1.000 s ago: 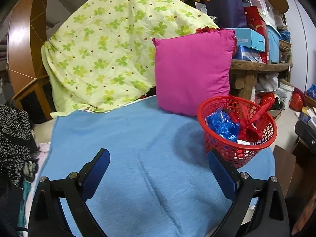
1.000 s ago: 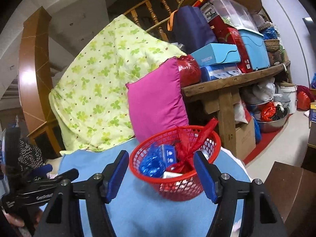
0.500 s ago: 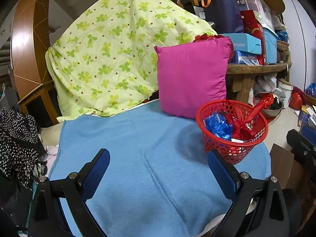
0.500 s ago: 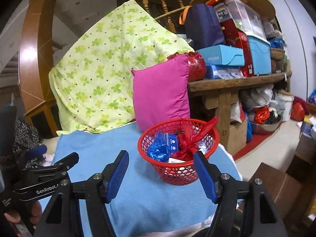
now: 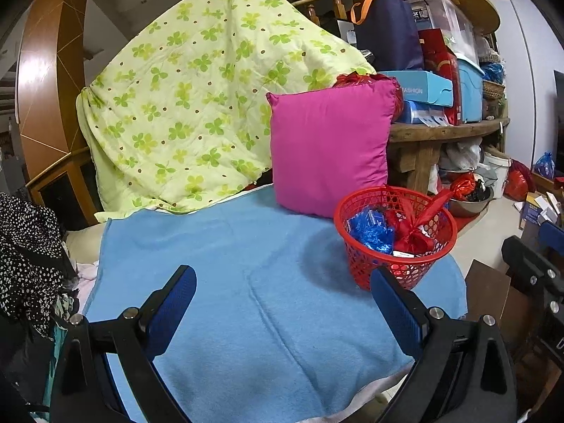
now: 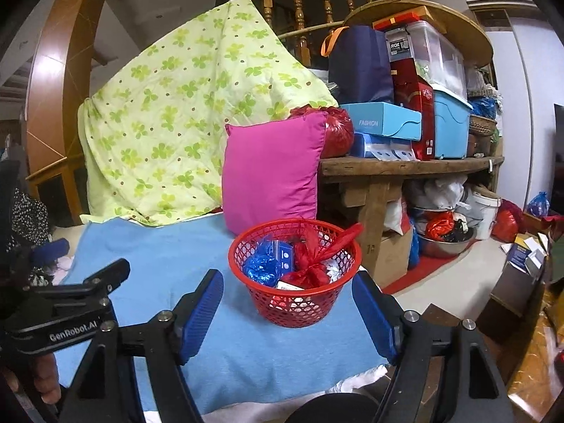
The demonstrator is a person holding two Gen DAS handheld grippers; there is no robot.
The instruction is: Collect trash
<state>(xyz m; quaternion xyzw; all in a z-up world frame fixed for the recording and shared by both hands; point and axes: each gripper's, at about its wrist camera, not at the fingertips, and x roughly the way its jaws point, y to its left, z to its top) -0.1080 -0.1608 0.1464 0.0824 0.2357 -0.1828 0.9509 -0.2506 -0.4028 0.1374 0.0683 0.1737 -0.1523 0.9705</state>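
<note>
A red mesh basket point(image 6: 294, 303) stands on the blue towel point(image 6: 158, 268) near its right edge. It holds a crumpled blue foil wrapper point(image 6: 262, 266), a tied red plastic bag point(image 6: 310, 268) and a small white scrap point(image 6: 333, 269). The basket also shows in the left wrist view point(image 5: 394, 243), right of centre. My right gripper point(image 6: 287, 312) is open and empty, its blue pads either side of the basket, short of it. My left gripper point(image 5: 282, 303) is open and empty above the towel point(image 5: 229, 275), left of the basket.
A magenta pillow point(image 6: 271, 172) leans behind the basket against a green clover quilt point(image 6: 183, 116). A wooden shelf point(image 6: 405, 165) with boxes and bins stands at the right. Bags, a metal bowl point(image 6: 444, 243) and cardboard boxes lie on the floor. Black dotted cloth point(image 5: 28, 253) lies at left.
Both grippers have pulled back from the basket and risen; it looks smaller and farther in both views. Both stay open and empty.
</note>
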